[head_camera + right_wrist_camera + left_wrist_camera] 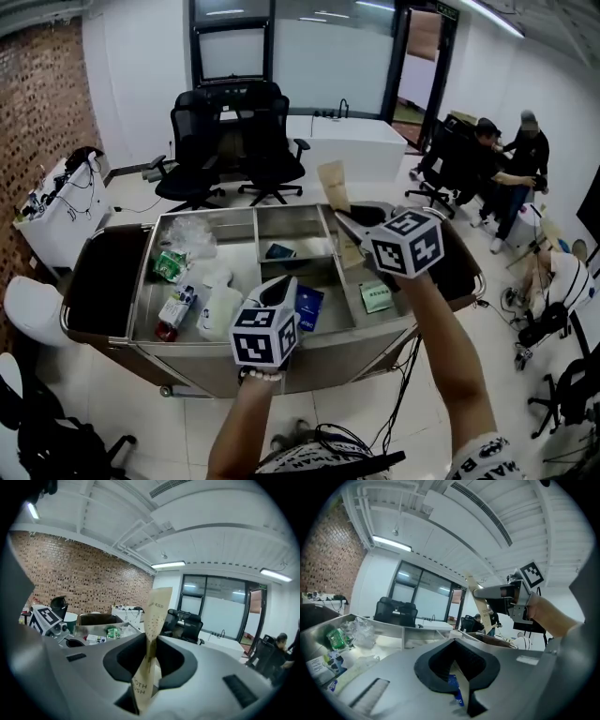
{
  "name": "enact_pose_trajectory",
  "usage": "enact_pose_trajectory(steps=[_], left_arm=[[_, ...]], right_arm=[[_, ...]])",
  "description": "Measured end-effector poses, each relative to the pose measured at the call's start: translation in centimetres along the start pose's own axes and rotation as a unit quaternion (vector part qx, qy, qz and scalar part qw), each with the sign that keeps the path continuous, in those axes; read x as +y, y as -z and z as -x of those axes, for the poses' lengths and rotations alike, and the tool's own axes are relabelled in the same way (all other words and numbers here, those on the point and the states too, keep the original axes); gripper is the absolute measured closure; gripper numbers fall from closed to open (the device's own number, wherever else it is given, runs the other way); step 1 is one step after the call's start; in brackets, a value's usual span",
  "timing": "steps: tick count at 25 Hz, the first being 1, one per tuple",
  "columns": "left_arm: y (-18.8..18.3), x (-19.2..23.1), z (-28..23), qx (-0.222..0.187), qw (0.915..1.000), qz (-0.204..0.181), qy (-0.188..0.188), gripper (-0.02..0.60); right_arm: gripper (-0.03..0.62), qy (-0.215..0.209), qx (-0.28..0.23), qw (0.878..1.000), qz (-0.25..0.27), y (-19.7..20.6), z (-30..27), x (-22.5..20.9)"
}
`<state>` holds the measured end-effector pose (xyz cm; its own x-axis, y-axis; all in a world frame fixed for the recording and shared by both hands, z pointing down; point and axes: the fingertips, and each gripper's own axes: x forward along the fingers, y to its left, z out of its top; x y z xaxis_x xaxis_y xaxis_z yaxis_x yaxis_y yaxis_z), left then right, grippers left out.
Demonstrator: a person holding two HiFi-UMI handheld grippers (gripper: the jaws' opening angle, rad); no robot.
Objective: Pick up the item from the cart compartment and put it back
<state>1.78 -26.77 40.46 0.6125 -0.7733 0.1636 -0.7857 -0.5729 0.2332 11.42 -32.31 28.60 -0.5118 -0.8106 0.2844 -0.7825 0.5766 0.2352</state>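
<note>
My right gripper (345, 223) is raised over the steel cart (148, 255), shut on a long tan paper packet (334, 185) that stands up from its jaws. In the right gripper view the packet (157, 613) is pinched between the jaws of the right gripper (149, 667) and rises past them. My left gripper (282, 287) hovers over the cart's front middle compartment, above a blue packet (307, 307). Its jaws look closed with nothing between them; the blue packet (454, 681) shows through the slit of the left gripper (461, 686). The left gripper view also catches the right gripper (490, 592) holding the packet (480, 613).
The cart's left compartment holds a green packet (170, 264), clear plastic bags (192, 234) and white bottles (220, 309). A green sachet (377, 297) lies in the right compartment. Black office chairs (230, 141) and a white desk (352, 141) stand behind; people sit at the far right (492, 159).
</note>
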Motion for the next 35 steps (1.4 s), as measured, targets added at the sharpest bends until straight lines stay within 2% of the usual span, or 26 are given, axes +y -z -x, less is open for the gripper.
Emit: enact_pose_trajectory(steps=[6, 11, 19, 24, 30, 35], left_arm=[[0.1, 2.0, -2.2, 0.014, 0.9997, 0.009, -0.02, 0.58], [0.0, 3.1, -4.0, 0.028, 0.9991, 0.013, -0.028, 0.58], [-0.7, 4.9, -5.5, 0.029, 0.9986, 0.026, -0.037, 0.58], [-0.3, 5.9, -6.6, 0.049, 0.9969, 0.041, -0.044, 0.58], [0.0, 6.2, -7.3, 0.062, 0.9956, 0.053, -0.047, 0.58], [0.3, 7.4, -7.5, 0.07, 0.9936, 0.061, -0.064, 0.58]], right_arm=[[0.513, -0.04, 0.065, 0.997, -0.002, 2.6, -7.3, -3.1], [0.511, -0.074, 0.116, 0.99, -0.004, 4.5, -13.0, -3.9], [0.513, -0.113, 0.224, 0.968, 0.002, 10.3, -20.2, -4.3], [0.513, -0.14, 0.251, 0.957, -0.022, 13.1, -22.5, -3.9], [0.513, -0.16, 0.321, 0.933, 0.005, 17.0, -23.8, -2.7], [0.513, -0.181, 0.39, 0.901, 0.049, 20.1, -24.7, -1.6]])
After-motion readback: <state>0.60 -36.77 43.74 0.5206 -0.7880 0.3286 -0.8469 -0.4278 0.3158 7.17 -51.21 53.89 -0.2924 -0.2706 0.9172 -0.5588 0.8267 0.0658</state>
